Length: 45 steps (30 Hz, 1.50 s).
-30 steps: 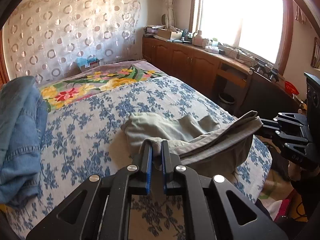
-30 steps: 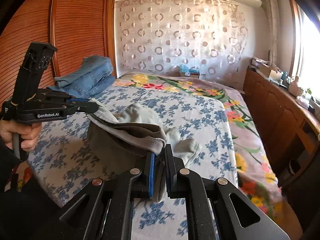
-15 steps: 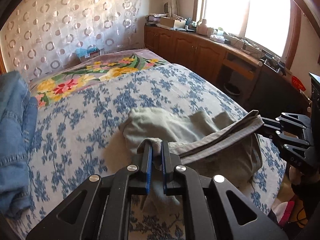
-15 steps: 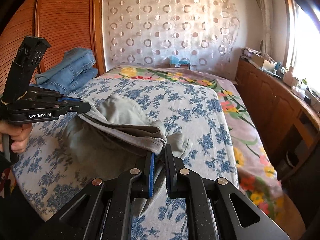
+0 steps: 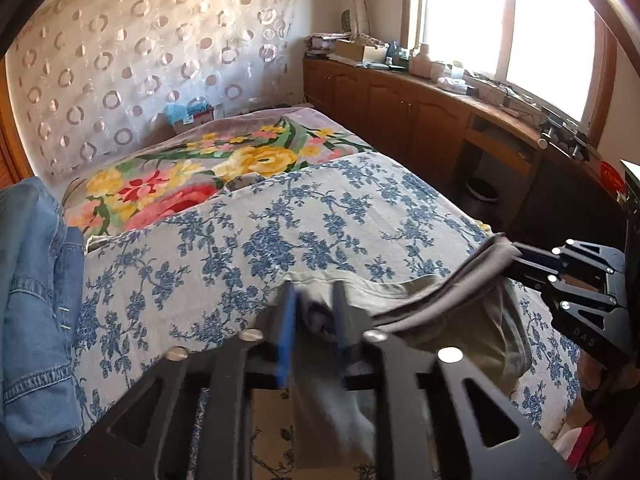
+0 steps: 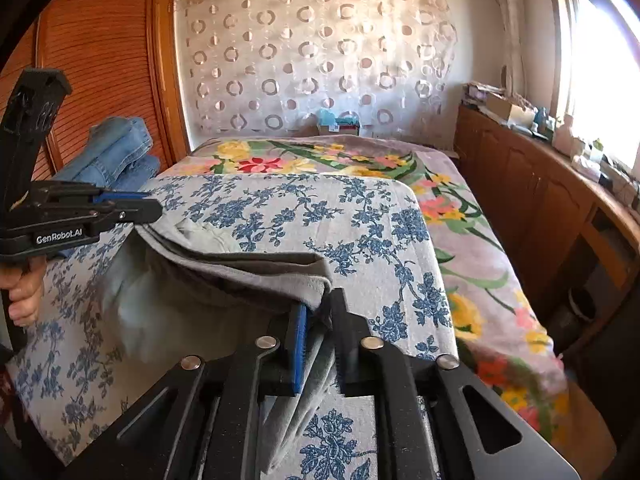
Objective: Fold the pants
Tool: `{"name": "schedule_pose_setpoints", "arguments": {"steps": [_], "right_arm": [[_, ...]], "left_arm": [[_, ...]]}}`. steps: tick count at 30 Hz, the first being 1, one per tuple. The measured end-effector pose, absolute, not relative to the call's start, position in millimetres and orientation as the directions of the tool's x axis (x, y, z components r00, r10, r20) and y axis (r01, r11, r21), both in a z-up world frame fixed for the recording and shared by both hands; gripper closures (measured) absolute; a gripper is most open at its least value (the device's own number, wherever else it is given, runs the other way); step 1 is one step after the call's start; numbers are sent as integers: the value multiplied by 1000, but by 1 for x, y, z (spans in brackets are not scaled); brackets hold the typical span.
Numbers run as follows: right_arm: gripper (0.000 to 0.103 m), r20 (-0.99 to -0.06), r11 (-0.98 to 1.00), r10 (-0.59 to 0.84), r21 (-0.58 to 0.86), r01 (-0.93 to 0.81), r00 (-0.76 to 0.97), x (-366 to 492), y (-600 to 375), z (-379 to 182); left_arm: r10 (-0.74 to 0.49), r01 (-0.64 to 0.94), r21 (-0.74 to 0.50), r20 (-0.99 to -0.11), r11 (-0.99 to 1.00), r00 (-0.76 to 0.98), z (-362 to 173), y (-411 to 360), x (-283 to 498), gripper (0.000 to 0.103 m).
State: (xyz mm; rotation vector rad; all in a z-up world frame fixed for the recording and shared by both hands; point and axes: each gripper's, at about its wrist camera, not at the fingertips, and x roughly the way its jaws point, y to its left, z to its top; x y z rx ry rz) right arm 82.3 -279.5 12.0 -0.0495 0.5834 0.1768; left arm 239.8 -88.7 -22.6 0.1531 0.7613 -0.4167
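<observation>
Grey-green pants (image 5: pixel 448 300) hang stretched by the waistband between my two grippers, above the near end of the bed. My left gripper (image 5: pixel 314 308) is shut on one end of the waistband; it also shows in the right wrist view (image 6: pixel 148 210). My right gripper (image 6: pixel 320 316) is shut on the other end of the pants (image 6: pixel 248 268); it also shows in the left wrist view (image 5: pixel 516 254). The legs sag down onto the blue-flowered bedspread (image 6: pixel 320 208) below the waistband.
A stack of folded blue jeans (image 5: pixel 36 300) lies at the bed's left side, also in the right wrist view (image 6: pixel 116 152). A bright floral blanket (image 5: pixel 208 168) covers the bed's far end. Wooden cabinets (image 5: pixel 420 120) with clutter run along the right under the window.
Both grippers have pulled the pants back toward the near end of the bed, and lifted the waistband. The heap that lay mid-bed is now drawn up taut between them.
</observation>
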Motion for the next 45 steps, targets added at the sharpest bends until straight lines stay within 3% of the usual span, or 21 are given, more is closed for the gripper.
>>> {"name": "schedule_pose_setpoints", "arguments": {"steps": [4,21,23,24,25,27,34,38,40,42,45], "right_arm": [[62,-546,984,159,18,-179,823,69,-281,14],[59,-620,954,282,100,-282,733,25,-277,-6],[59,-623,953,284,101,-285,729,23,-278,-8],[58,-626,954,282,101,-283,727,23,-278,-9],[58,-628,954,283,102,-284,725,23,-279,-10],[58,-632,953,282,100,-284,722,22,-280,-10],[58,-641,952,285,102,-288,713,25,-278,-15],[59,-656,951,282,96,-293,700,26,-277,-18],[69,-655,954,271,85,-287,706,27,-277,-18],[89,-637,956,267,81,-283,723,25,-281,-14],[95,-592,974,208,53,-220,778,21,-291,-4]], "left_arm": [[-327,418,-35,-683,908,653,-22,-75,229,60],[-407,471,-124,-716,873,567,-60,-49,184,59],[-404,472,-125,-728,873,555,-64,-49,184,49],[-405,473,-127,-731,872,550,-66,-49,184,34],[-408,473,-131,-729,872,550,-66,-48,183,27],[-418,474,-143,-725,869,547,-67,-47,183,24],[-380,469,-96,-737,878,560,-73,-50,180,25],[-395,496,-101,-748,862,533,-77,-54,180,42],[-395,506,-98,-756,857,522,-80,-57,180,50],[-396,516,-92,-758,851,518,-81,-59,179,55],[-409,530,-99,-758,842,508,-81,-64,179,61]]}}
